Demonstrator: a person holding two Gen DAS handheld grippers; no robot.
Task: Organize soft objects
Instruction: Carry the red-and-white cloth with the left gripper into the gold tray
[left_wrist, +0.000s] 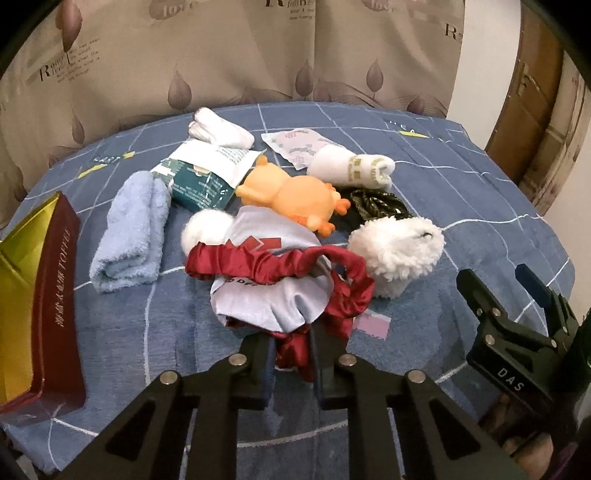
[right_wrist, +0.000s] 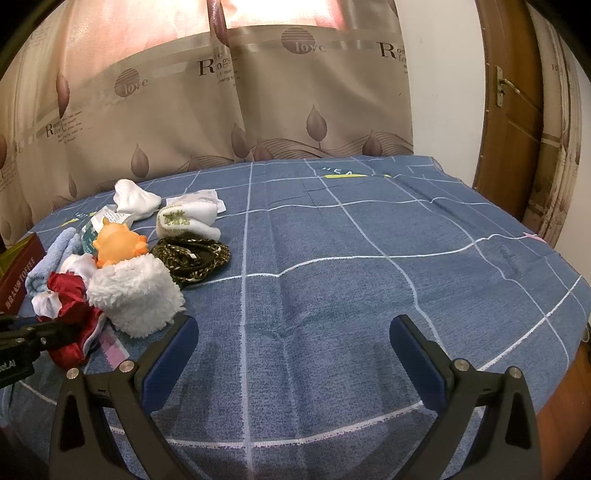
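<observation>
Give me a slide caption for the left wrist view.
Left tool shut on a red satin cloth at the near edge of a soft-item pile on the blue checked bedspread.

Glossy red satin scrunchie (left_wrist: 295, 266), fluffy white fleece roll (right_wrist: 135, 295), smooth orange rubber toy (left_wrist: 295, 199) — matt woven blue tablecloth (right_wrist: 351, 277)

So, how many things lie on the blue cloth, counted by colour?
White: 4 (socks, printed roll, fluffy item, pompom)
Light blue: 1 (towel)
Orange: 1 (toy)
Dark red: 1 (satin piece)
Dark patterned: 1 (cord)
Total: 8
</observation>
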